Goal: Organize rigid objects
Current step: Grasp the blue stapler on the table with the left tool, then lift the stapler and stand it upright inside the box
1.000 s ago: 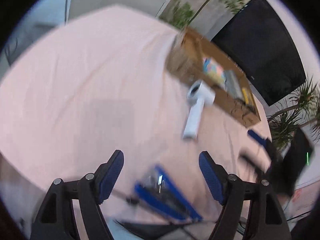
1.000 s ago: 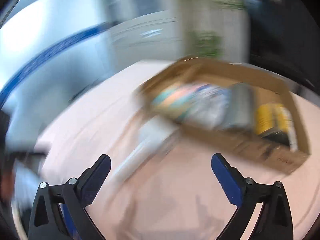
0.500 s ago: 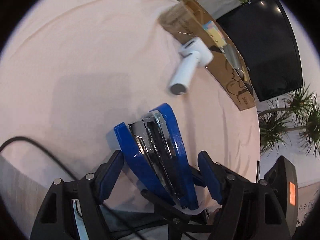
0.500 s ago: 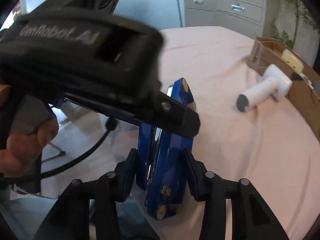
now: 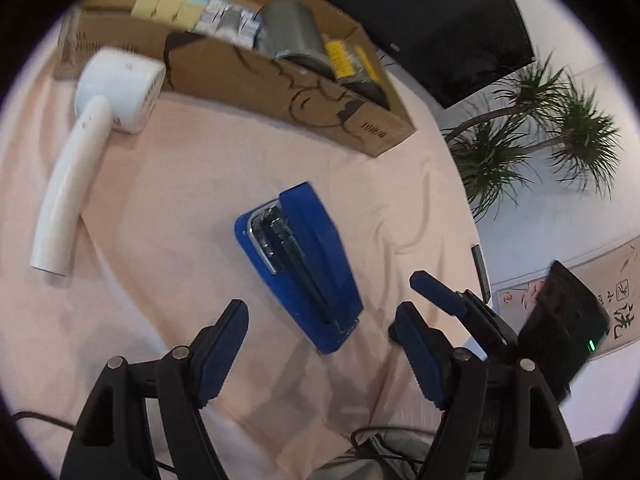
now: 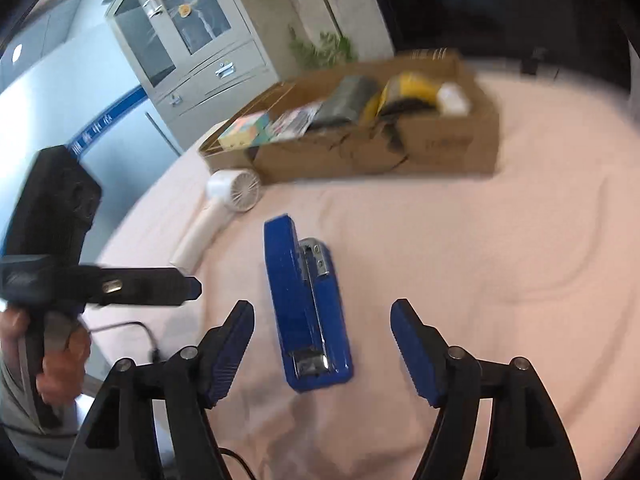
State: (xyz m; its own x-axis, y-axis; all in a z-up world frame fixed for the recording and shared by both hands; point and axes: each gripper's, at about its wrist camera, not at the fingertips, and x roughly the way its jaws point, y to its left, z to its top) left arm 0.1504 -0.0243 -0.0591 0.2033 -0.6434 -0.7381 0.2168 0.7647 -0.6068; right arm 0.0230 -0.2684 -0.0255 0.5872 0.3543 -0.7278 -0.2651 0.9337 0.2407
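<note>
A blue stapler (image 5: 304,268) lies on its side on the pink tablecloth; it also shows in the right wrist view (image 6: 308,304). My left gripper (image 5: 322,354) is open and empty, just short of the stapler. My right gripper (image 6: 322,342) is open, its fingers on either side of the stapler's near end without touching it. A white handheld fan (image 5: 88,156) lies to the left, next to the cardboard box (image 5: 280,88); the fan also shows in the right wrist view (image 6: 224,208). The box (image 6: 440,148) holds sticky notes, tape and other items.
The right gripper's fingers (image 5: 440,292) show at the right of the left wrist view. The left gripper's body (image 6: 100,284) shows at the left of the right wrist view. Potted plants (image 5: 532,136) and a dark screen stand past the table's edge. A grey cabinet (image 6: 192,40) stands behind.
The stapler was between my right gripper's fingers half a second ago and now lies free on the cloth. Both grippers have pulled back and stand wide open.
</note>
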